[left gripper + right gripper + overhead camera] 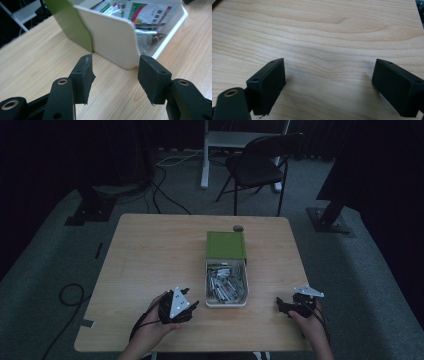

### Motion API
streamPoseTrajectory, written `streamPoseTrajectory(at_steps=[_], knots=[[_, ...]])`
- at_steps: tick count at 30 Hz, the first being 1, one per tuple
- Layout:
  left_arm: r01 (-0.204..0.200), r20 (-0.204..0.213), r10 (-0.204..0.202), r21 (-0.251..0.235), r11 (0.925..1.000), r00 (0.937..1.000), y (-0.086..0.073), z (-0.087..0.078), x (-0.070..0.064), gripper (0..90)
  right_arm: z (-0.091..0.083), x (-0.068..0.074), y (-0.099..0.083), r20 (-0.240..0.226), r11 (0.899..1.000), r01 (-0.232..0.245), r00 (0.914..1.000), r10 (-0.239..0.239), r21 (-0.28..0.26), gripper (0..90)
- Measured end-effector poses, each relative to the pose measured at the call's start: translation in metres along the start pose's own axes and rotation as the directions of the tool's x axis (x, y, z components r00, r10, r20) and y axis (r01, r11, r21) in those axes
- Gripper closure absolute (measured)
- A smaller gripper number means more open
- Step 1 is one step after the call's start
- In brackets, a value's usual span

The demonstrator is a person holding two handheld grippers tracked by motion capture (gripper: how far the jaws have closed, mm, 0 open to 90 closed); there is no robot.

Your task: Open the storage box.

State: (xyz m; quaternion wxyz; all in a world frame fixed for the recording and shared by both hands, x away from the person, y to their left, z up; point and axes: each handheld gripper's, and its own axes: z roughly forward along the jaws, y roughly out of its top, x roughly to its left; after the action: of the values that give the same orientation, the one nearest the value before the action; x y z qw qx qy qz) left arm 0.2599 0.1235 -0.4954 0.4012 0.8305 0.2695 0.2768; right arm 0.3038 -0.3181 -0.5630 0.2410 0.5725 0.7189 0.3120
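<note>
Sitting near the middle of the pale wood tabletop (150, 255) is a white box (226, 285) heaped with small printed packets (226, 282), its green lid (226, 245) slid back toward the far edge. The left tool (192, 306) rests just beside the box's near left corner, jaws apart and empty. The right tool (281, 306) lies well right, jaws wide over bare wood. A black folding chair (255, 167) stands beyond on grey carpet (50, 250) in the dim room.

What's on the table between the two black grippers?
In the high view, the white tray of small packets sits between the left gripper and right gripper, with bare light wooden table on either side.
</note>
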Motion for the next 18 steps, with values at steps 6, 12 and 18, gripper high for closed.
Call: streamPoseTrajectory(at_steps=[6, 12, 18], knots=[[0.057, -0.046, -0.055, 0.029, 0.998, 0.9974, -0.018, -0.002, 0.019, 47.0, 0.0, 0.0, 0.0, 0.0, 1.0, 0.002, 1.0, -0.002, 0.0, 11.4], [0.114, -0.078, -0.111, 0.044, 0.9925, 0.9908, -0.033, -0.005, 0.034, 47.0, 0.0, 0.0, 0.0, 0.0, 1.0, 0.001, 1.0, -0.001, 0.0, 11.4], [0.17, -0.083, -0.166, 0.051, 0.9841, 0.9827, -0.049, -0.006, 0.045, 45.2, 0.0, 0.0, 0.0, 0.0, 1.0, 0.001, 1.0, -0.001, 0.0, 11.4]])
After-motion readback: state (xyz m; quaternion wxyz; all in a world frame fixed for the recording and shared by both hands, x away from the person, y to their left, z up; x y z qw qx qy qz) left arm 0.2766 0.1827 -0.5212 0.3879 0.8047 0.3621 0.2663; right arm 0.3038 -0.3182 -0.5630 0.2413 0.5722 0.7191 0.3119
